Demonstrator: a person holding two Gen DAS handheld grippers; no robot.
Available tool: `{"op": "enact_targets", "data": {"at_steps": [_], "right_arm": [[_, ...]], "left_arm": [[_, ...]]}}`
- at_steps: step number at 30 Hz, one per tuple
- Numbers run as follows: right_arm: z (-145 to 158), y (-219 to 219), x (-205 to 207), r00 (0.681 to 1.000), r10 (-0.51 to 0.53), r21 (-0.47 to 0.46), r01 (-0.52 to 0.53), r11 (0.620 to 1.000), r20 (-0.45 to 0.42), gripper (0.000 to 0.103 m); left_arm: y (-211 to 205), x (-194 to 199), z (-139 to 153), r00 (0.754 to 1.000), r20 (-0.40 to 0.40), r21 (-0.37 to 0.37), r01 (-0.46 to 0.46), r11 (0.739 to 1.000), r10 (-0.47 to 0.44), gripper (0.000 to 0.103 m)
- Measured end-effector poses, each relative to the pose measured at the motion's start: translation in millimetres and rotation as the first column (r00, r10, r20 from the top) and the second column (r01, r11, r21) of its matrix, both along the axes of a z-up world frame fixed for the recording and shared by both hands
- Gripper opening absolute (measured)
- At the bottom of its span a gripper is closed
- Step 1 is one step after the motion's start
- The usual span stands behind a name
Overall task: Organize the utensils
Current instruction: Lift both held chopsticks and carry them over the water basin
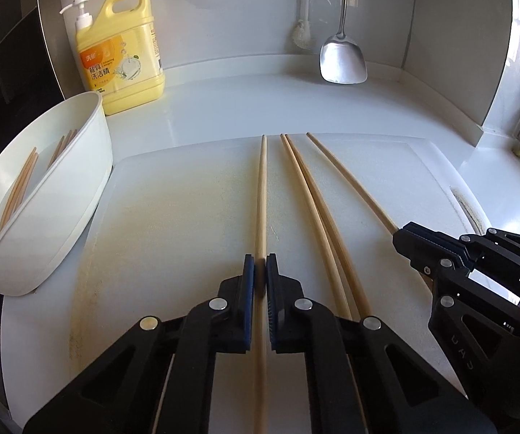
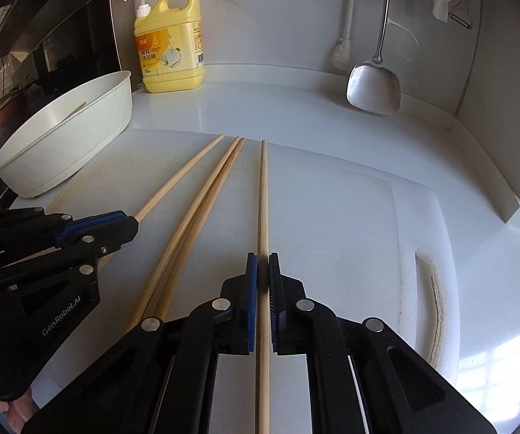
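Wooden chopsticks lie side by side on a white cutting board [image 1: 169,217]. My left gripper [image 1: 260,264] is shut on the leftmost chopstick [image 1: 261,199], which runs between its blue pads. My right gripper [image 2: 262,262] is shut on the rightmost chopstick [image 2: 262,199]. Two more chopsticks [image 1: 314,199] lie touching each other between the held ones. Each gripper shows in the other's view: the right gripper [image 1: 410,238] clamps its stick at the board's right, the left gripper [image 2: 129,222] at the left. A white oval tub [image 1: 79,166] at far left holds several chopsticks [image 1: 21,184].
A yellow detergent bottle [image 1: 126,54] with a pump stands at the back left by the wall. A steel spatula [image 1: 343,58] and a white brush [image 1: 302,32] hang at the back right. A dark stove edge lies left of the tub [image 2: 79,137]. A hand [image 2: 13,412] shows at bottom left.
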State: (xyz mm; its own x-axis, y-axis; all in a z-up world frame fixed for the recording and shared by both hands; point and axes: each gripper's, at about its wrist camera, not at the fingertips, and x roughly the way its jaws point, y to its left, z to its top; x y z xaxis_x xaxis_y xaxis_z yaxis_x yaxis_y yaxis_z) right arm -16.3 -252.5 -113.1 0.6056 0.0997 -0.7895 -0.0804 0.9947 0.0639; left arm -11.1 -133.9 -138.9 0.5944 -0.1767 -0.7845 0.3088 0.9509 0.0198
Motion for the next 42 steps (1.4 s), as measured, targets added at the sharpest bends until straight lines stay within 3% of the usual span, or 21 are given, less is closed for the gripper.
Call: {"op": "enact_targets", "data": {"at_steps": [6,14,19,24,30,36,42], "right_arm": [[9.1,-14.6,-12.8,0.997,-0.072,0.106,0.072,0.992,0.000,0.006],[63.5,-0.3,-24.4,0.999,-0.024,0.149,0.020,0.989,0.024,0.006],[105.6,36.3,-15.8,0.996,0.055,0.162,-0.066,0.985,0.072,0.006],[131.9,93.4,12.0,0.983,0.148,0.176,-0.166,0.970,0.112,0.006],[137.8,168.6,60.4,0.974,0.185,0.204,-0.209,0.956,0.133,0.006],[114.0,226.7,113.3,0.989,0.135,0.244,-0.144,0.959,0.055,0.006],[86.0,256.8,153.1,0.996,0.085,0.274,-0.072,0.959,-0.037,0.006]], "left_arm": [[7.6,-7.4,8.3,0.998,-0.048,-0.031,-0.033,0.999,0.031,0.007],[37.2,-22.9,74.2,0.994,-0.042,-0.083,-0.102,0.991,0.099,0.007],[90.9,-20.2,123.1,0.980,-0.007,-0.115,-0.197,0.974,0.197,0.007],[159.7,-6.9,149.9,0.951,0.030,-0.122,-0.301,0.946,0.307,0.007],[235.4,31.0,145.8,0.935,0.015,-0.118,-0.350,0.929,0.354,0.007],[290.8,87.0,121.1,0.946,-0.044,-0.124,-0.324,0.938,0.321,0.007],[309.2,129.7,93.5,0.959,-0.115,-0.108,-0.271,0.956,0.259,0.007]]}}
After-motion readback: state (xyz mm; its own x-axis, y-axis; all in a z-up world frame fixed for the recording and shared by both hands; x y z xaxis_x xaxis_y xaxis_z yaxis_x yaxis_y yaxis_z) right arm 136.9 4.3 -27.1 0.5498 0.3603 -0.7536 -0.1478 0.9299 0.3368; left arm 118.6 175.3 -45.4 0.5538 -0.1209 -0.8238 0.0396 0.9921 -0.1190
